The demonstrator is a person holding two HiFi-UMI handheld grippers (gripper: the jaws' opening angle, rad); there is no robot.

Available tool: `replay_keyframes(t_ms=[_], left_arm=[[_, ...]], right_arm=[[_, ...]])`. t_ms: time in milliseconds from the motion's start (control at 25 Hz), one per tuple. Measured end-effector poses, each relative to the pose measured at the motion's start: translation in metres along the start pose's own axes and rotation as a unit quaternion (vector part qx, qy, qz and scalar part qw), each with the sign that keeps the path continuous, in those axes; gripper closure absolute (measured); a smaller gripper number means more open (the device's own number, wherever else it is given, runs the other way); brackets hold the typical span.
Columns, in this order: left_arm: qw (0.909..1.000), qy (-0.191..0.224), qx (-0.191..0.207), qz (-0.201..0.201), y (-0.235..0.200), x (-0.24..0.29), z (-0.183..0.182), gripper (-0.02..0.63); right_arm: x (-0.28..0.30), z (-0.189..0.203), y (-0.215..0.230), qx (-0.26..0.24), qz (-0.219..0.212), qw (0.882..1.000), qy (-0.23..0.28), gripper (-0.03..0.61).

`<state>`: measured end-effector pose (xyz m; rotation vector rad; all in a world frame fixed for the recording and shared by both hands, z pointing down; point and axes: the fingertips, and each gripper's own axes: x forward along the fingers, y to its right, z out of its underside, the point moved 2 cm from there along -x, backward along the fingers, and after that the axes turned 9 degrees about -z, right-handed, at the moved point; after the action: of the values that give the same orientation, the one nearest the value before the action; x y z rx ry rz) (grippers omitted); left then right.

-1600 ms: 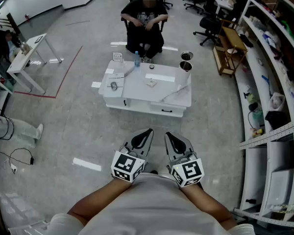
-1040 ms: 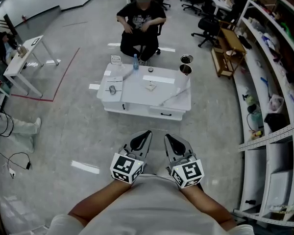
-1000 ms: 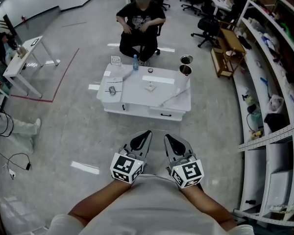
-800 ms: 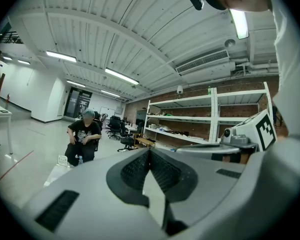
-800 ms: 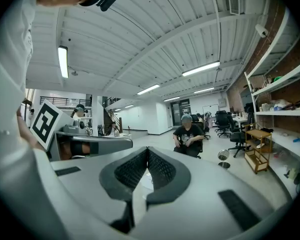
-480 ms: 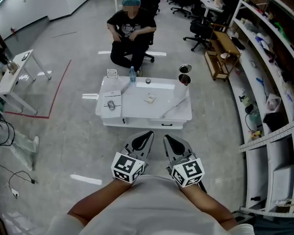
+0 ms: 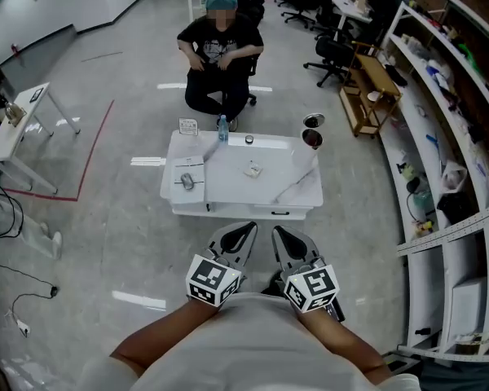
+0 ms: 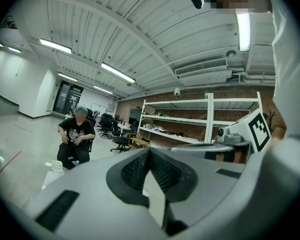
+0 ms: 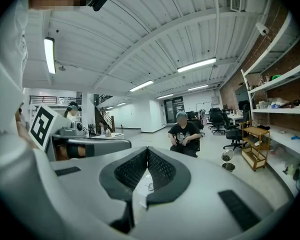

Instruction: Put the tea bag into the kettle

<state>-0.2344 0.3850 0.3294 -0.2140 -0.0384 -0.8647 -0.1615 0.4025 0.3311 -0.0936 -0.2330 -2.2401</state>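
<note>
Both grippers empty & shut. Grey two-jaw left gripper (image 7: 245,229) has its jaws pressed together w/ nothing btwn them, and the grey right gripper (image 7: 280,232) is the same. We hold them side by side near our body, pointing fwd at the low white rectangular table (image 7: 228,192). The small pale square tea bag (image 7: 253,169) lies mid-table, well apart from both, almost dead ahead & a shade nearer the left gripper's line. It's too small to tell its long axis or which way it points. What we take for the shiny round metal kettle (image 7: 312,138) sits by the table's far right corner, on the right gripper's side.
</note>
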Motion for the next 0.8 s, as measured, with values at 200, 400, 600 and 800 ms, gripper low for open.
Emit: replay_keyframes(t_ms=[200, 400, 600, 800], left_arm=[[0.9997, -0.010, -0.010, -0.021, -0.020, 0.008, 0.004, 0.604], [0.9992, -0.009, -0.009, -0.039, -0.035, 0.023, 0.001, 0.604], [0.9984, -0.007, -0.011, -0.054, -0.044, 0.047, -0.001, 0.604], [0.9971, -0.011, -0.026, -0.071, -0.054, 0.088, 0.004, 0.604]], right_arm=[[0.017, -0.002, 0.006, -0.003, -0.007, 1.000, 0.001, 0.569], [0.035, -0.006, 0.022, -0.004, -0.022, 1.000, 0.003, 0.569], [0.052, -0.008, 0.043, -0.010, -0.042, 0.999, 0.002, 0.569], [0.067, -0.006, 0.088, -0.002, -0.051, 0.999, 0.001, 0.569]])
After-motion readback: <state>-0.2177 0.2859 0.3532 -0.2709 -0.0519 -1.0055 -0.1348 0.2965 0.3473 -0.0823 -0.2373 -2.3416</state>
